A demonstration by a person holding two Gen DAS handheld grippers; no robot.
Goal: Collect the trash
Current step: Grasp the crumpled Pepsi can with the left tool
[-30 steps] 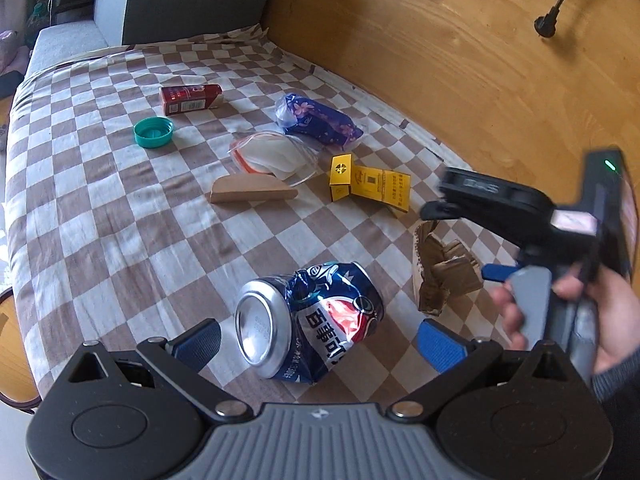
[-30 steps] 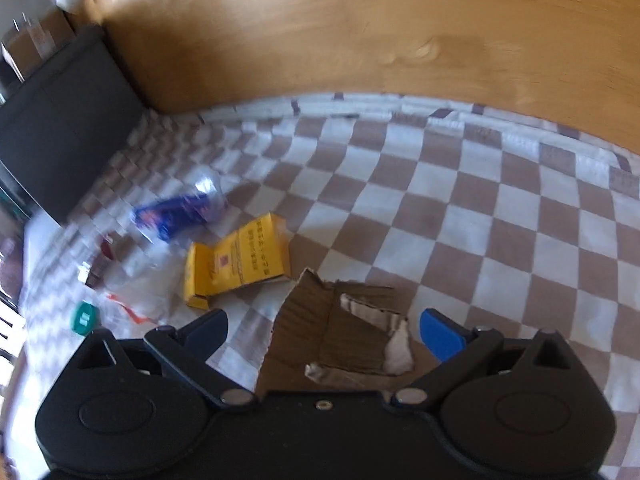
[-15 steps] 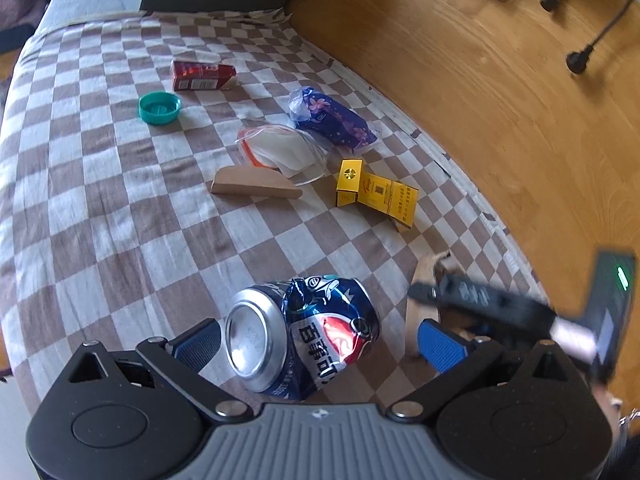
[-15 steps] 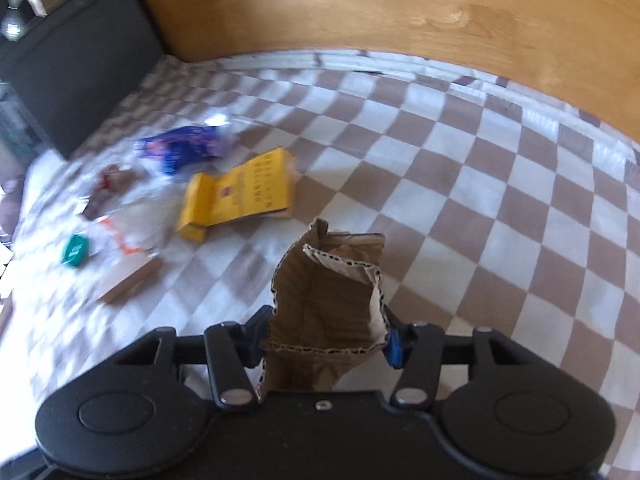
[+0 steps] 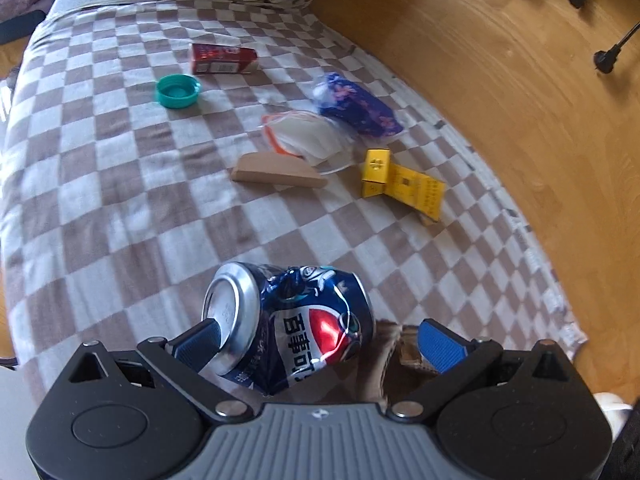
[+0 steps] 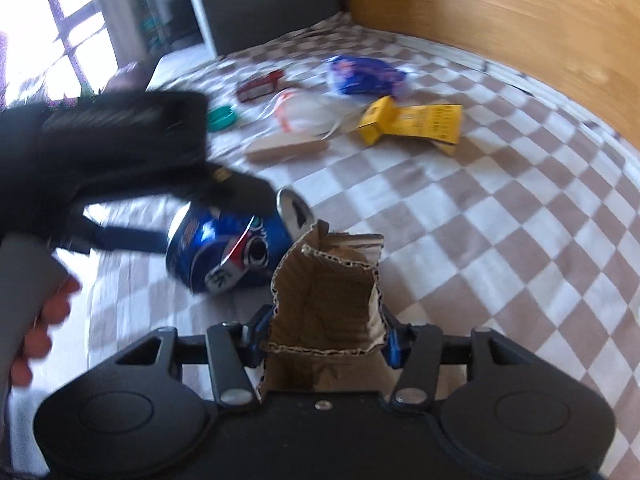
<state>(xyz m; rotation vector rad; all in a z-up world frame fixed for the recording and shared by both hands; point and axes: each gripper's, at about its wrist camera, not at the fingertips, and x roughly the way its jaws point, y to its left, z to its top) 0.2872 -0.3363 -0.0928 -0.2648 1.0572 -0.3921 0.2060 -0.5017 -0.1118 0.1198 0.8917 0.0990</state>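
Observation:
A crushed blue Pepsi can [image 5: 288,324] lies on its side on the checkered cloth [image 5: 120,208], between the open fingers of my left gripper [image 5: 320,338]; the left finger touches the can's top and the right finger stands apart from it. The can also shows in the right wrist view [image 6: 228,248]. My right gripper [image 6: 324,340] is shut on a torn piece of brown cardboard [image 6: 326,300] and holds it upright beside the can. A bit of that cardboard [image 5: 400,356] shows behind the can.
Farther on the cloth lie a yellow carton [image 5: 404,186], a cardboard wedge [image 5: 276,172], a clear plastic bag [image 5: 308,138], a blue flowered wrapper [image 5: 356,104], a green cap [image 5: 178,91] and a red box [image 5: 222,58]. Wooden floor [image 5: 520,80] lies to the right.
My right gripper closed on the cardboard, lifted it and swung left toward the can. My left gripper moved forward around the can and narrowed a little.

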